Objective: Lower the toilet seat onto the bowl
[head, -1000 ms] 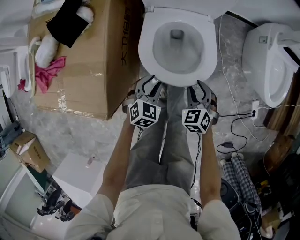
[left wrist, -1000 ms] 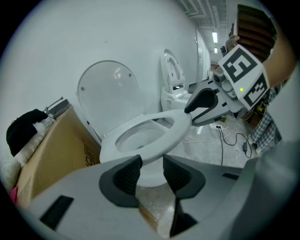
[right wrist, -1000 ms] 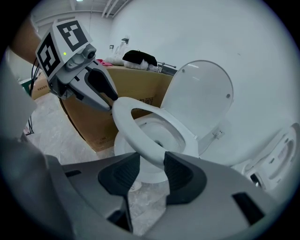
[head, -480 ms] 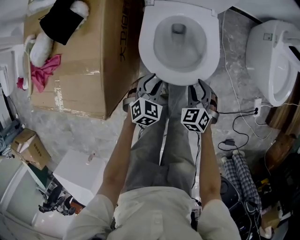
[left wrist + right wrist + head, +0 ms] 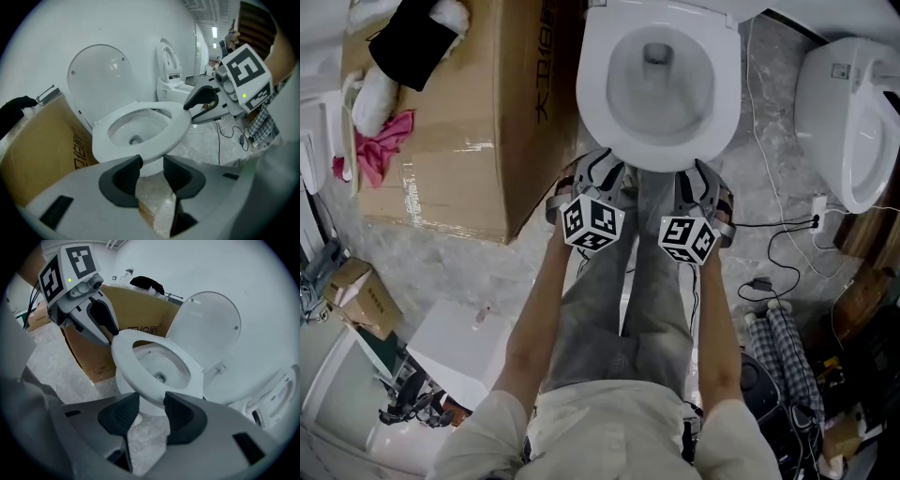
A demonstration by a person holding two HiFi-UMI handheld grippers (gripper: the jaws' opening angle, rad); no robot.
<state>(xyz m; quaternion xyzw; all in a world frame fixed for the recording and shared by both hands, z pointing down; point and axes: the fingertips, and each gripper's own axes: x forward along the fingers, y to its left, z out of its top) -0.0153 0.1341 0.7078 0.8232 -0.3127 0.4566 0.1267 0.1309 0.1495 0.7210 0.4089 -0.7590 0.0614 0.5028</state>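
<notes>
Toilet seat [image 5: 659, 156], head view: lay flat on the bowl [image 5: 623, 94] at the far middle of the scene, between a cardboard box [image 5: 478, 112] on the left and a second toilet [image 5: 848, 122] on the right. Found the left gripper [image 5: 600, 172] and the right gripper [image 5: 701, 180] side by side just near of the seat's front edge, seemingly without contact.

Left gripper view: showed the jaws a little apart with nothing between them, only floor and the foot of the bowl beyond. Showed the seat [image 5: 174, 131] level on the rim, the lid [image 5: 98, 75] upright against the far wall, and the right gripper [image 5: 206, 101] close by the seat's right front.

Right gripper view: gave the same reading, with jaws slightly parted and empty, seat [image 5: 125, 357] down, lid [image 5: 211, 329] raised, left gripper [image 5: 101, 322] just beside the seat's left front.

Judged the lowering as good as done. Called for no fresh grasp next; at most a light press on the front of the ring to confirm full contact, then a draw-back to the near side, clear of the cables [image 5: 769, 197] on the floor.
</notes>
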